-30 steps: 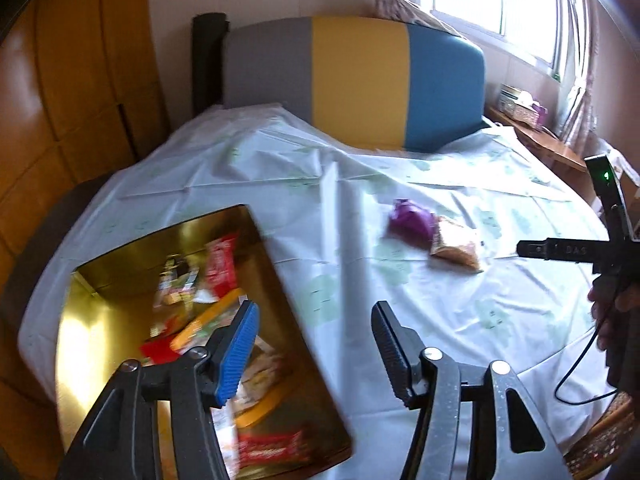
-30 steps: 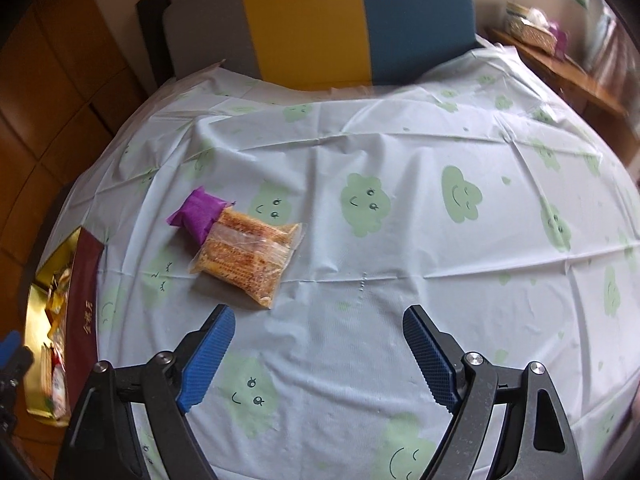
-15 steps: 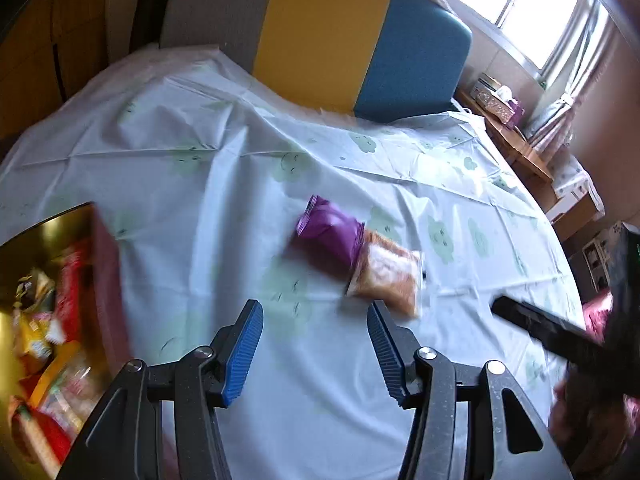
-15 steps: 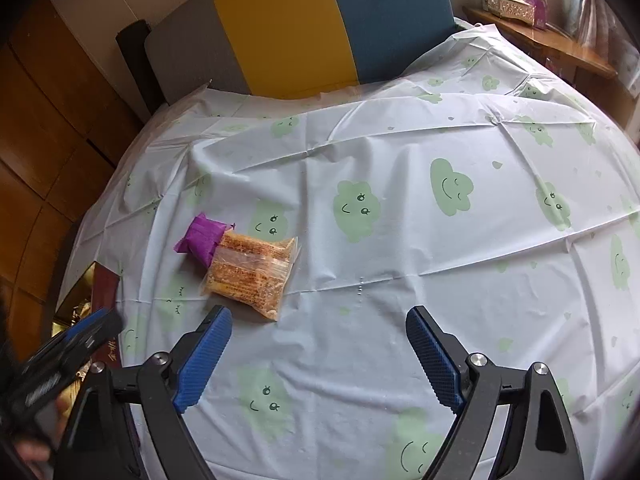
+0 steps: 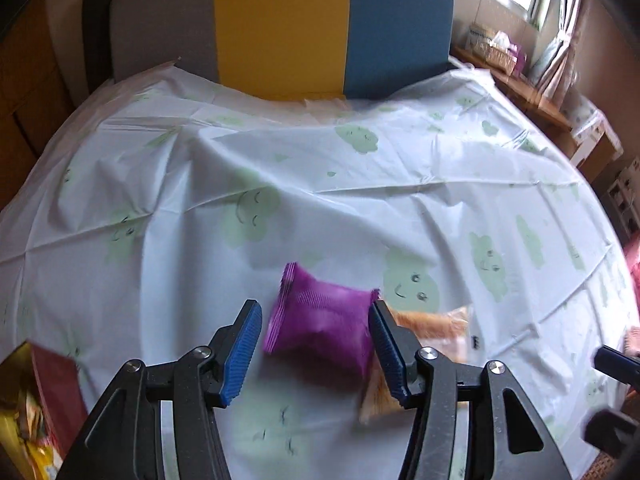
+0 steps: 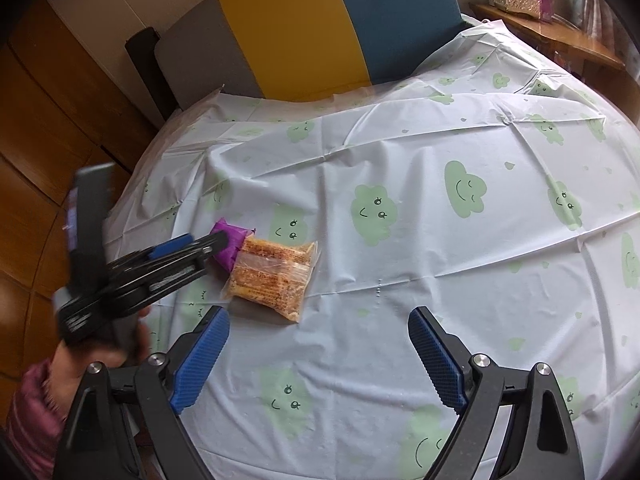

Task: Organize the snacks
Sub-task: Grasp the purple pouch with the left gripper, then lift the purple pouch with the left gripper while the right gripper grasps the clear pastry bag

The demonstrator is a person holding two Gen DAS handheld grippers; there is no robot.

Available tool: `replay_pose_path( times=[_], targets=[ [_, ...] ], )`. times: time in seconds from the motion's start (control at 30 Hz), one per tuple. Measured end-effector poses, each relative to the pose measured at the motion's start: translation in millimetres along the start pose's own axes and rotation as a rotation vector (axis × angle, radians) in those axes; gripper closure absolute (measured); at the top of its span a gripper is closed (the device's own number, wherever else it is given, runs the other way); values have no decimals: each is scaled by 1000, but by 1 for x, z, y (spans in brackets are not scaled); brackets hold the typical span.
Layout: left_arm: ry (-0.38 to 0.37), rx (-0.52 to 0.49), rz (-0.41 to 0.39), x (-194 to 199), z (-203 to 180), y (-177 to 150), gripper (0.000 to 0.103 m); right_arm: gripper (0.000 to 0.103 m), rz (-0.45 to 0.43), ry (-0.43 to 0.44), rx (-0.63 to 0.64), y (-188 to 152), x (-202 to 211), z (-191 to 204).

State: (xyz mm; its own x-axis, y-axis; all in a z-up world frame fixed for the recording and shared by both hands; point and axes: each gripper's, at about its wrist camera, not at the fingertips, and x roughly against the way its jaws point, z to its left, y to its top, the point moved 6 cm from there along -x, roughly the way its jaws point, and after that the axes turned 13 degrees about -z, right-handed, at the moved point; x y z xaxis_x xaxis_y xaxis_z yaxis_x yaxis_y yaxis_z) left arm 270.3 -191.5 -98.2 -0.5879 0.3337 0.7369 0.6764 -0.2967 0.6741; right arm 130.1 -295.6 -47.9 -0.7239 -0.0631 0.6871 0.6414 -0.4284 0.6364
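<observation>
Since half a second ago the left tongs [image 5: 314,346] have slid up around the purple snack bag [image 5: 320,326] on the desk [image 5: 360,208], still open (holding nothing), so squeeze gently; the right tongs [image 6: 318,362] hang wide open, empty.

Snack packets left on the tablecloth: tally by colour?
Purple: 1, the purple packet, between the open left claw's jaws.
Orange: 1, the orange packet, touching the purple one.
Total: 2 on the tablecloth. Right claw open, holding nothing.
</observation>
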Motion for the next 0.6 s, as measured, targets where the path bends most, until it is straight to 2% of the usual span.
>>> replay_pose_path(
  times=[0.13,0.17,0.23,0.3,0.43,0.6],
  targets=[
    [-22,-25,29,-21,-6,-5,46,11,4,6,-9,1,0,0],
    [-24,-31,14,-21,-6,-6,46,11,5,6,-9,1,-1,-1],
    [-36,-27,-2,-19,-5,-7,58,11,5,4,-8,1,-1,-1],
    [-43,-12,-9,-14,-2,-11,61,11,6,2,-2,0,-2,0],
    [-36,31,-25,5,5,-23,62,11,10,-6,18,-2,-3,2],
    [7,34,-69,49,2,-45,62,11,31,-27,40,-9,-9,1]
  ],
)
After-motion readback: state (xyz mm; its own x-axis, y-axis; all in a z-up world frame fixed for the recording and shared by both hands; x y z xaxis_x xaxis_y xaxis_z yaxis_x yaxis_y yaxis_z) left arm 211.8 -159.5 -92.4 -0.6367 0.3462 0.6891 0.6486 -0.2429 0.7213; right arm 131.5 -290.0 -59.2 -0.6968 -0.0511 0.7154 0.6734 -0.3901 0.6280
